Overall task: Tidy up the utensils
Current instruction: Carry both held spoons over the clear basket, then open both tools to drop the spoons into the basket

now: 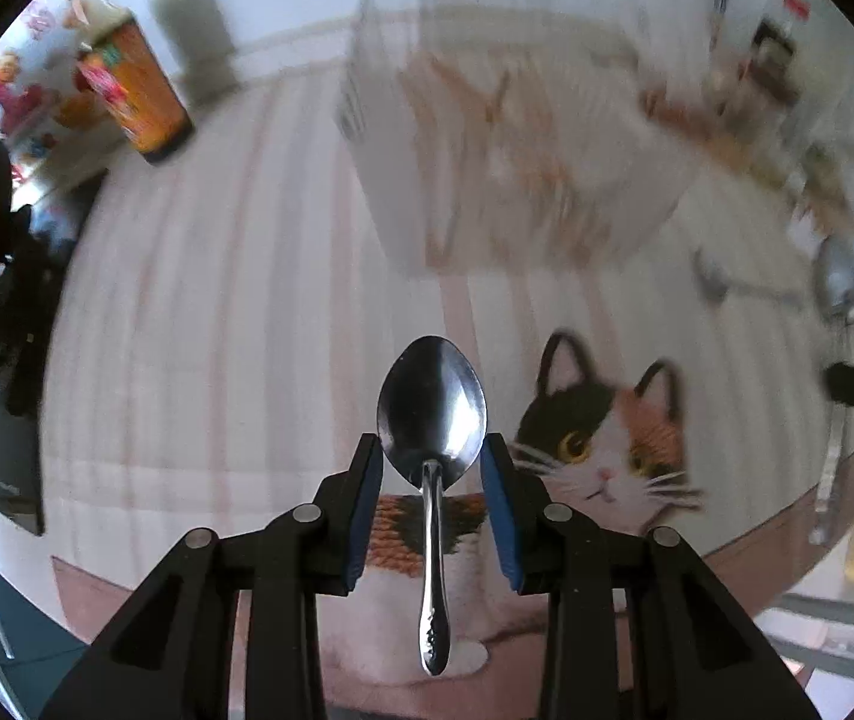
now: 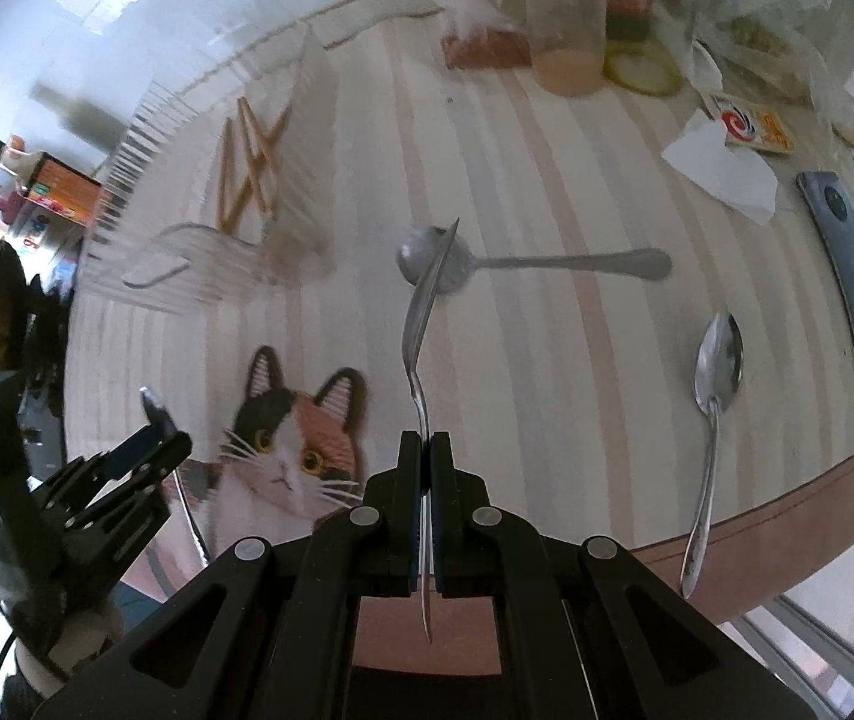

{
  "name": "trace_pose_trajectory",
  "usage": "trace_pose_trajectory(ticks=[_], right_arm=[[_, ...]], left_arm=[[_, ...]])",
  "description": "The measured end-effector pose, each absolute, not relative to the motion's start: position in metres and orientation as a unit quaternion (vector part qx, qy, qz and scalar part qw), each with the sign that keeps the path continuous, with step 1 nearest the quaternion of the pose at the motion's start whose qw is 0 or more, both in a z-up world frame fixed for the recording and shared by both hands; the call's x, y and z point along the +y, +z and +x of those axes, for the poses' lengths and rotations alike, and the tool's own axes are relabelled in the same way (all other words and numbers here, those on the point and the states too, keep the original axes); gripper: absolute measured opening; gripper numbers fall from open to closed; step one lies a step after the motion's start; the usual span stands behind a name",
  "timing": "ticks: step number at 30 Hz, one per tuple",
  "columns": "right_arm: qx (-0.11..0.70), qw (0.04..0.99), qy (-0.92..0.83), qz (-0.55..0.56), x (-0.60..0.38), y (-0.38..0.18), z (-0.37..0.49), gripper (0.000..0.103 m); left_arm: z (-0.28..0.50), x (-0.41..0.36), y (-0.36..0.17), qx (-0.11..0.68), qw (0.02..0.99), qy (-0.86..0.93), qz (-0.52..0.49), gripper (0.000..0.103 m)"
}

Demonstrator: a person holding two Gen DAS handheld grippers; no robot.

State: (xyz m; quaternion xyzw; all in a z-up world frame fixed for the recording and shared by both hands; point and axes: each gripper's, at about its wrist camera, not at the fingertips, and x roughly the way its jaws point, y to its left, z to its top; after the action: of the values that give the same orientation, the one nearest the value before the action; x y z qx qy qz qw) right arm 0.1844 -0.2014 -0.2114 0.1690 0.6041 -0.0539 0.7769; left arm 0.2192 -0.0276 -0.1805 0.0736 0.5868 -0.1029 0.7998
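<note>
My left gripper (image 1: pixel 432 459) is shut on a steel spoon (image 1: pixel 432 408), bowl forward, above the cat-print tablecloth; it also shows at the left of the right wrist view (image 2: pixel 154 432). My right gripper (image 2: pixel 425 450) is shut on a second spoon (image 2: pixel 424 312), held edge-on above the table. Two more spoons lie on the cloth: one crosswise ahead (image 2: pixel 547 263), one at the right (image 2: pixel 712 408). A clear organizer tray (image 2: pixel 235 228) holding wooden chopsticks (image 2: pixel 250 168) sits at the far left, blurred in the left wrist view (image 1: pixel 517 168).
A phone (image 2: pixel 853 264), a napkin (image 2: pixel 721 168), jars (image 2: pixel 565 24) and packets crowd the table's far right. An orange bottle (image 1: pixel 133 96) stands far left. The round table's edge (image 2: pixel 787 510) curves close at the right.
</note>
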Motion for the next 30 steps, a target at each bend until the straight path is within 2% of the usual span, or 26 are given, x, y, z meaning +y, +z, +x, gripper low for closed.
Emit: trace_pose_trajectory(ticks=[4, 8, 12, 18, 22, 23, 24, 25, 27, 29, 30], right_arm=[[0.582, 0.793, -0.032, 0.178, -0.193, -0.185, 0.194, 0.002], [0.550, 0.814, 0.001, 0.185, -0.182, -0.148, 0.222, 0.002], [0.527, 0.830, 0.019, 0.180, -0.173, -0.125, 0.264, 0.002], [0.534, 0.825, 0.040, 0.180, -0.157, -0.119, 0.337, 0.003], [0.573, 0.795, 0.040, 0.192, -0.160, -0.145, 0.362, 0.006], [0.571, 0.798, 0.032, 0.189, -0.165, -0.147, 0.356, 0.009], [0.570, 0.800, 0.029, 0.188, -0.169, -0.148, 0.351, 0.011], [0.567, 0.802, 0.021, 0.189, -0.177, -0.150, 0.337, 0.016], [0.562, 0.805, 0.005, 0.191, -0.194, -0.154, 0.311, 0.025], [0.552, 0.809, -0.024, 0.198, -0.220, -0.160, 0.276, 0.036], [0.548, 0.811, -0.036, 0.202, -0.233, -0.163, 0.260, 0.038]], left_arm=[[0.224, -0.018, -0.116, 0.547, 0.829, -0.109, 0.036, 0.030], [0.262, -0.024, -0.066, 0.524, 0.841, -0.130, -0.024, 0.030], [0.303, -0.042, -0.039, 0.512, 0.844, -0.148, -0.062, 0.030], [0.376, -0.065, -0.058, 0.559, 0.815, -0.130, -0.077, 0.031], [0.376, -0.059, -0.070, 0.566, 0.815, -0.097, -0.073, 0.031], [0.370, -0.056, -0.072, 0.563, 0.819, -0.091, -0.071, 0.036], [0.358, -0.056, -0.074, 0.559, 0.824, -0.078, -0.059, 0.045], [0.350, -0.057, -0.073, 0.553, 0.828, -0.070, -0.051, 0.051], [0.328, -0.062, -0.077, 0.539, 0.841, -0.047, -0.020, 0.070], [0.310, -0.071, -0.085, 0.528, 0.849, -0.030, 0.007, 0.078], [0.299, -0.078, -0.090, 0.520, 0.853, -0.024, 0.019, 0.079]])
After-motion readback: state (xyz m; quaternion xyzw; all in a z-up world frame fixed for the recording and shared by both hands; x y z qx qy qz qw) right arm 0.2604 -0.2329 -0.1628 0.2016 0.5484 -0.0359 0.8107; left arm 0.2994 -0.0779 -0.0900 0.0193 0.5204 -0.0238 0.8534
